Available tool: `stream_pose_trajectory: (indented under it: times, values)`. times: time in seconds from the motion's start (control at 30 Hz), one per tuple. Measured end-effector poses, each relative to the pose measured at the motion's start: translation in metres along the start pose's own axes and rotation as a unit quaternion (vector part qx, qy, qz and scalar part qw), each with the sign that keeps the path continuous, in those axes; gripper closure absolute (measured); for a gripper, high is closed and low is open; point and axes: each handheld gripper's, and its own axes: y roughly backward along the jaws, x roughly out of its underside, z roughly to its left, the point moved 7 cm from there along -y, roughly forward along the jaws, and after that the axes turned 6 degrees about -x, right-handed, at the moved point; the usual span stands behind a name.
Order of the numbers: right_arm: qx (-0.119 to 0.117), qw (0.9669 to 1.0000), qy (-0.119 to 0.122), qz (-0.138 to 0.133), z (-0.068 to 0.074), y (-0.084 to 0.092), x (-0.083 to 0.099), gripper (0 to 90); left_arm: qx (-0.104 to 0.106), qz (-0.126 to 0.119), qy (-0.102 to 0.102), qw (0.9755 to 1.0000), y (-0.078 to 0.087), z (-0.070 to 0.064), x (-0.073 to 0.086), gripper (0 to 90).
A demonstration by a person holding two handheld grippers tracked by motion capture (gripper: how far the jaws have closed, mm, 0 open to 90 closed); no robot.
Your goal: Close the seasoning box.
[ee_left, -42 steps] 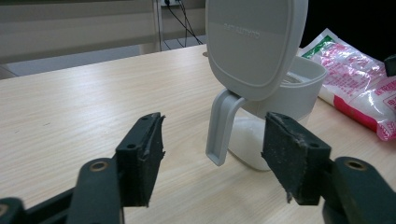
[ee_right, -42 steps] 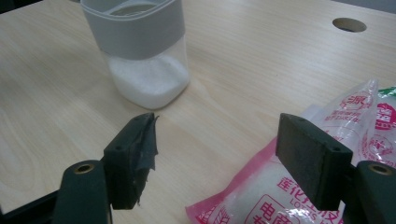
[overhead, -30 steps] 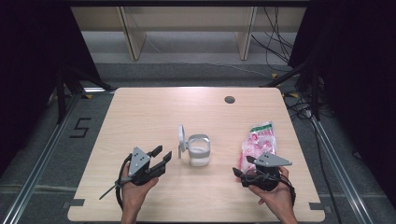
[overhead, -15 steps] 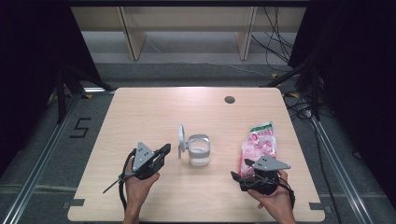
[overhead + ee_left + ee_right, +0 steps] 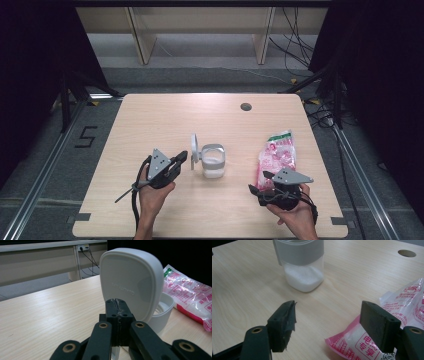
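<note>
A clear container with a grey collar holds white powder and stands mid-table, its white lid flipped upright on its left. My left gripper is shut with nothing in it, its tips just short of the lid. In the left gripper view the closed tips sit right in front of the lid. A pink and white bag lies to the right. My right gripper stands open at the bag's near end. In the right gripper view the bag's corner lies low between the spread jaws, and the pads do not press on it.
A round cable hole is in the table's far right part. The table edge runs just behind both hands. Beyond the table stand a low shelf and loose cables on the floor.
The left gripper's jaws have closed and it has edged a little toward the lid. The right gripper has stayed where it was.
</note>
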Motion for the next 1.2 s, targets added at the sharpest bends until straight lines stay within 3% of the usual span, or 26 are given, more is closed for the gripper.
stream_pose_trajectory:
  times: [0.03, 0.27, 0.37, 0.43, 0.5, 0.57, 0.67, 0.83, 0.9, 1.0, 1.03, 1.13, 1.2]
  values:
    - [-0.003, 1.0000, -0.008, 0.004, 0.001, 0.001, 0.001, 30.1, 0.004, -0.002, -0.002, 1.0000, -0.001, -0.001, -0.001, 88.9]
    - [-0.008, 1.0000, 0.004, -0.001, 0.000, 0.001, 0.001, 30.1, 0.007, -0.004, 0.001, 1.0000, -0.002, -0.007, -0.006, 88.9]
    - [-0.003, 1.0000, -0.006, 0.001, 0.000, 0.003, 0.002, 30.1, 0.008, -0.008, -0.002, 0.9999, -0.003, -0.008, -0.008, 88.9]
    - [-0.002, 1.0000, 0.006, -0.003, -0.002, 0.003, 0.002, 30.1, 0.010, -0.007, -0.006, 0.9999, -0.004, -0.009, -0.008, 89.0]
    - [0.001, 1.0000, -0.006, -0.004, 0.000, 0.004, 0.002, 30.1, 0.012, -0.011, -0.002, 0.9999, -0.005, -0.010, -0.008, 88.9]
    - [-0.001, 0.9999, 0.010, -0.006, -0.003, 0.003, 0.002, 30.1, 0.013, -0.013, -0.006, 0.9998, -0.005, -0.011, -0.009, 88.9]
    - [-0.012, 0.9999, 0.002, -0.002, -0.002, 0.003, 0.003, 30.1, 0.011, -0.008, -0.008, 0.9999, -0.005, -0.011, -0.009, 89.0]
    - [-0.006, 1.0000, -0.001, -0.001, -0.003, 0.004, 0.004, 30.1, 0.015, -0.012, -0.005, 0.9998, -0.008, -0.013, -0.010, 89.0]
    - [-0.004, 0.9999, 0.009, -0.007, -0.004, 0.004, 0.003, 30.1, 0.013, -0.008, -0.011, 0.9998, -0.007, -0.013, -0.010, 88.9]
    - [-0.003, 1.0000, -0.005, -0.001, -0.002, 0.005, 0.004, 30.1, 0.014, -0.008, -0.011, 0.9998, -0.008, -0.015, -0.011, 89.0]
    - [0.001, 1.0000, 0.005, -0.006, -0.003, 0.005, 0.003, 30.1, 0.013, -0.008, -0.004, 0.9999, -0.008, -0.016, -0.010, 89.0]
    - [-0.002, 1.0000, -0.006, -0.002, -0.001, 0.006, 0.004, 30.1, 0.015, -0.010, -0.013, 0.9998, -0.008, -0.015, -0.011, 89.0]
    - [-0.001, 1.0000, 0.004, -0.006, -0.003, 0.006, 0.003, 30.1, 0.015, -0.011, -0.010, 0.9998, -0.008, -0.017, -0.012, 88.9]
